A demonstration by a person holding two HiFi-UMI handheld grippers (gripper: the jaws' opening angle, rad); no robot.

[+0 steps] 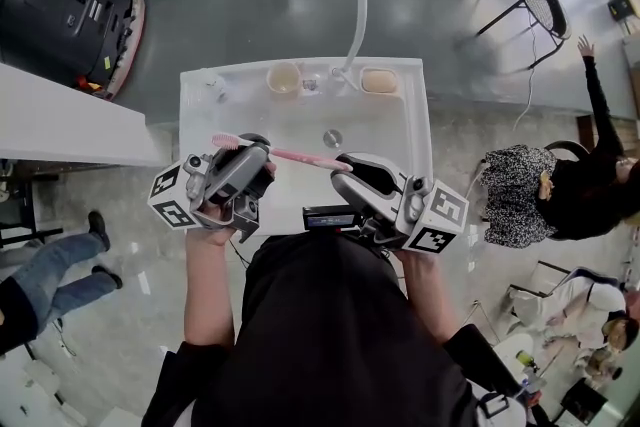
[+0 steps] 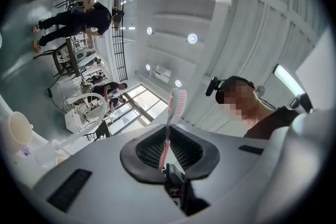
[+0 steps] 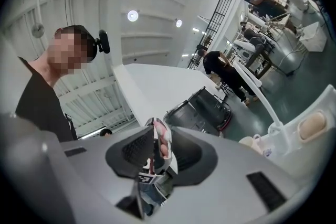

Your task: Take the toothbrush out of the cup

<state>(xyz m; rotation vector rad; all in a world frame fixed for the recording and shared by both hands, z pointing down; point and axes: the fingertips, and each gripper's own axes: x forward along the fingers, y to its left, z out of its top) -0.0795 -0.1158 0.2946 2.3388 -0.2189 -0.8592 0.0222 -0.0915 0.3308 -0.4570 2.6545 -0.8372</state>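
Grey workshop floor surrounds a white sink (image 1: pixel 205 130) in the head view. The beige cup (image 1: pixel 284 77) stands on the sink's back rim, and the pink toothbrush (image 1: pixel 300 157) lies level above the basin, well apart from the cup. With the brush out of the cup, the step is probably best done by holding it level, moving slowly and releasing with one gripper at a time, so it cannot drop into the basin. The left gripper (image 1: pixel 252 158) clamps the brush just behind the bristle head, and the right gripper (image 1: pixel 346 179) meets the handle's far end. In the left gripper view the jaws are nearly together and pinch the handle, with the bristles standing beyond their tips. In the right gripper view the jaws are drawn close about a pink tip, seemingly the handle's end.
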